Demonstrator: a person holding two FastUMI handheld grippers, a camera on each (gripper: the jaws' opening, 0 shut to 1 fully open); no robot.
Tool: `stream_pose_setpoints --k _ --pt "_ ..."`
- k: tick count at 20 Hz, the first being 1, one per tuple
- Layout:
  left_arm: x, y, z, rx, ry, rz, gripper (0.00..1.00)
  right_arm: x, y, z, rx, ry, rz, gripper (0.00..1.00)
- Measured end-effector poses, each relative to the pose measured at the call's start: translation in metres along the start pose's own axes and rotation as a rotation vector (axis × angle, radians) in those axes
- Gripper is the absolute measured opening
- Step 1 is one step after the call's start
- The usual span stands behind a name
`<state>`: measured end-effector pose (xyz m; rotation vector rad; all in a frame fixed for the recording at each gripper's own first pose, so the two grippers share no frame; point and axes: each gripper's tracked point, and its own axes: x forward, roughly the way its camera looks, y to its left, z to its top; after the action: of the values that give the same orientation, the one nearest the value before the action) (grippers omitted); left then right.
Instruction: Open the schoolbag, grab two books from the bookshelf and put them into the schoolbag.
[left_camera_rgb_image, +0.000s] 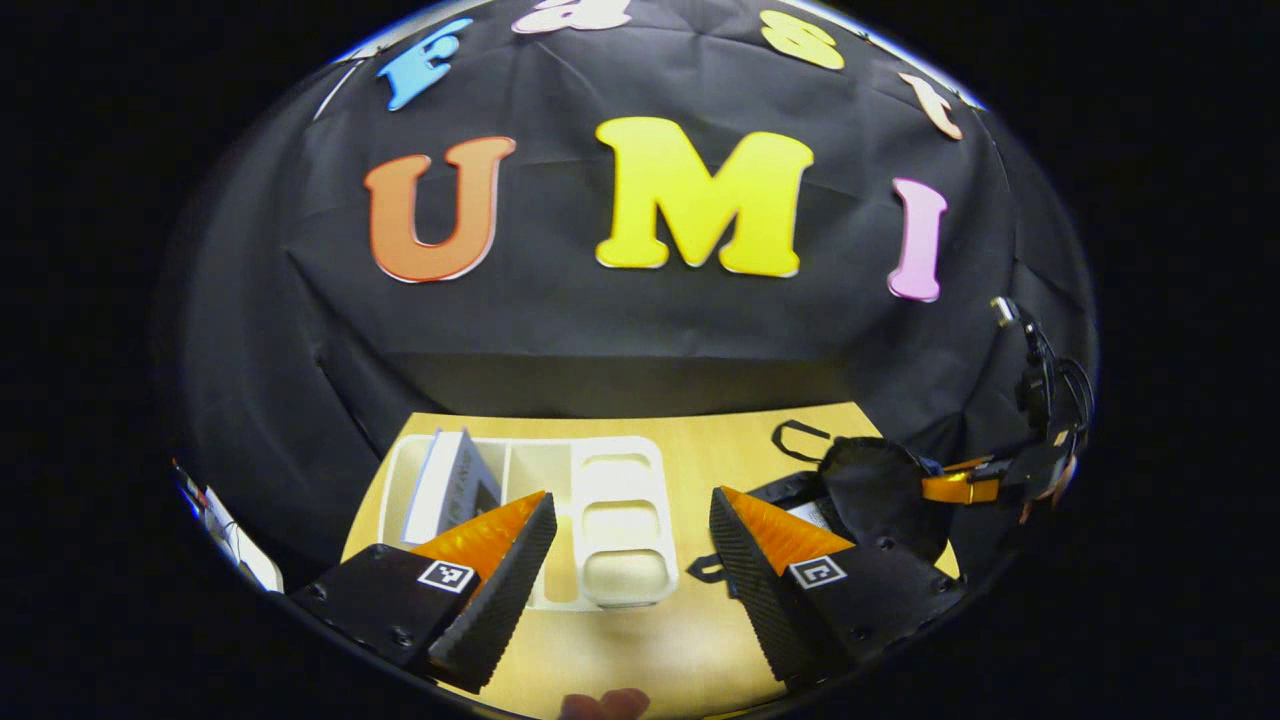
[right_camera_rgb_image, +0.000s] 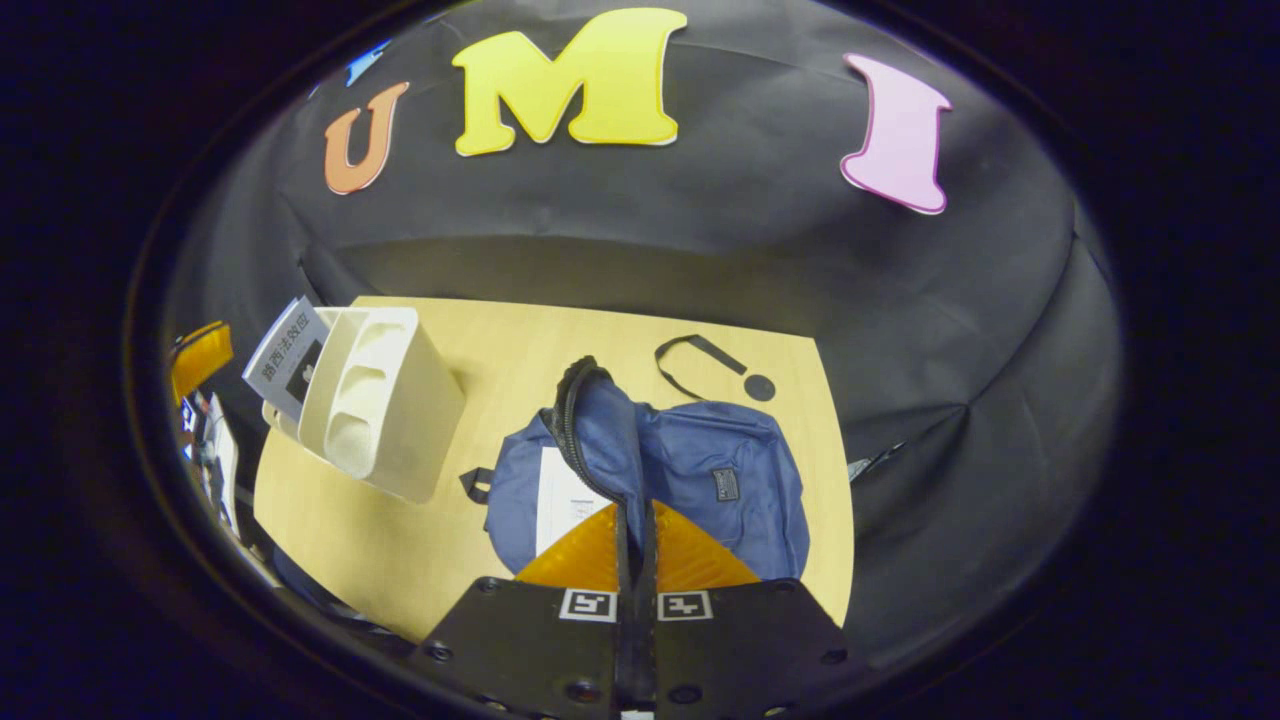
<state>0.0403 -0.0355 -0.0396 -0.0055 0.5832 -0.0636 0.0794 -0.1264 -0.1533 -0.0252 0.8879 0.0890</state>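
The left gripper (left_camera_rgb_image: 632, 520) hovers above the near edge of the wooden table (left_camera_rgb_image: 700, 440), its two fingers spread wide apart with nothing between them. Beyond the fingers stands the white bookshelf (left_camera_rgb_image: 610, 500), on the left half of the table. One book (left_camera_rgb_image: 445, 485) leans upright in the shelf's left compartment.

In the right gripper view, the right gripper (right_camera_rgb_image: 636, 545) has its fingers pressed together on the raised edge of the blue schoolbag (right_camera_rgb_image: 700, 470), at the zipped rim of its opening. The rim (right_camera_rgb_image: 575, 420) arches upward from the fingers toward the far side. The bag lies flat on the right half of the table, near its near edge. A white book (right_camera_rgb_image: 565, 500) lies inside the opening, on the left of the held rim. A black strap (right_camera_rgb_image: 700, 360) trails from the bag toward the far edge.

In the left gripper view, the schoolbag appears dark, to the right of the bookshelf, with the right gripper's orange finger touching its right side.
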Motion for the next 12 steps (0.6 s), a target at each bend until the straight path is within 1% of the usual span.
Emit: stream_pose_setpoints --k 1,2,3,4,5,7,9,10,11,12 --pt "-0.003 0.019 0.005 0.009 -0.015 0.030 0.98 -0.001 0.002 -0.002 0.003 -0.001 0.000 0.03" --pt "-0.004 0.038 0.008 0.006 -0.014 0.053 0.98 -0.002 0.004 -0.002 0.006 -0.001 -0.001 0.00" --pt "-0.007 0.049 0.009 -0.008 -0.008 0.058 0.98 -0.002 0.005 -0.004 0.012 -0.004 -0.001 0.00" --pt "-0.008 0.060 0.008 -0.027 0.006 0.062 0.98 -0.004 0.005 -0.004 0.016 -0.006 -0.001 0.03" --pt "-0.006 0.075 0.008 -0.044 0.018 0.066 0.98 -0.006 0.004 -0.004 0.017 -0.009 -0.004 0.00" --pt "-0.002 0.100 0.005 -0.068 0.054 0.079 0.98 -0.008 0.000 -0.004 0.020 -0.015 -0.011 0.00" --pt "0.004 0.113 0.001 -0.092 0.099 0.073 0.98 -0.009 -0.005 -0.004 0.032 -0.019 -0.017 0.00" --pt "0.011 0.116 -0.002 -0.115 0.130 0.055 0.98 -0.010 -0.006 -0.004 0.039 -0.019 -0.017 0.00" --pt "0.016 0.117 -0.006 -0.141 0.173 0.031 0.98 -0.010 -0.008 -0.005 0.043 -0.018 -0.020 0.03" --pt "0.022 0.118 -0.008 -0.162 0.213 -0.002 0.98 -0.010 -0.009 -0.006 0.045 -0.017 -0.021 0.00"
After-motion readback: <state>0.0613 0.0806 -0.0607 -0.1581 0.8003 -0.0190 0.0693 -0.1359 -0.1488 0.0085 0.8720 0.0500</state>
